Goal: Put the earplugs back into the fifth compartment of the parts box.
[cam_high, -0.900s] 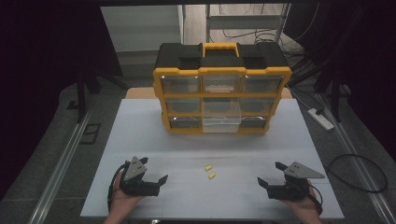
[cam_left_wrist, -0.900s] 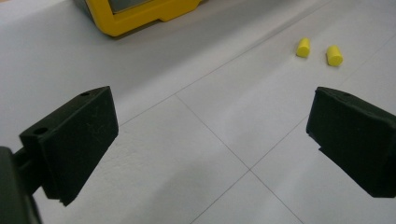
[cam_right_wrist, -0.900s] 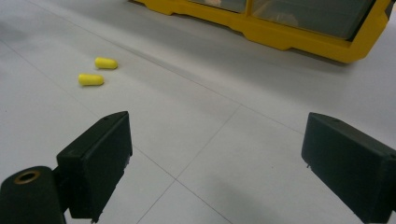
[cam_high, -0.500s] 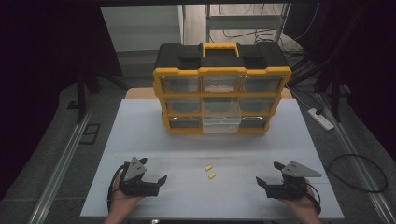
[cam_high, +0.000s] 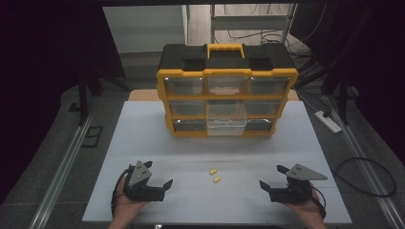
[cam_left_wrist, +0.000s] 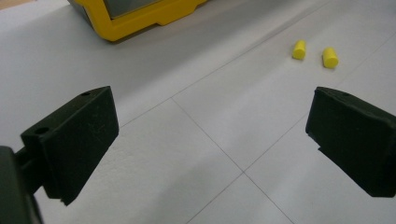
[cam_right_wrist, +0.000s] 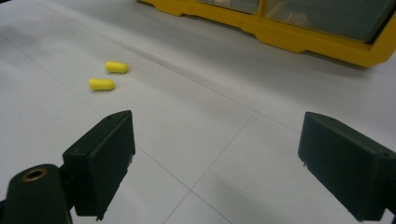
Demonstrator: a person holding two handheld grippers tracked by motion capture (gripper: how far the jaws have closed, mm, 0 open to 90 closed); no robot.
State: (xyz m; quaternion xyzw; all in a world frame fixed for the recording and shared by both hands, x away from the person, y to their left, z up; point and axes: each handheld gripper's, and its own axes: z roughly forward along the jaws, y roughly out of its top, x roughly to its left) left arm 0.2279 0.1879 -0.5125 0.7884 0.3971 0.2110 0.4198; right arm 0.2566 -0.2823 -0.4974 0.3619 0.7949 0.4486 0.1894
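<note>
Earplugs (cam_high: 213,175) lie side by side on the table (cam_high: 239,143), between our two tongs. We hold the left tongs (cam_high: 156,182) and right tongs (cam_high: 273,177) wide and empty, ready to grab. One drawer (cam_high: 226,127) of the box (cam_high: 227,98) sticks out, maybe for them.

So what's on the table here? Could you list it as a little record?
surface: white table
box: yellow and black drawer box at the far side, one clear middle drawer pulled out
small items: two yellow earplugs lying loose between the grippers
left gripper: open, empty
right gripper: open, empty
</note>
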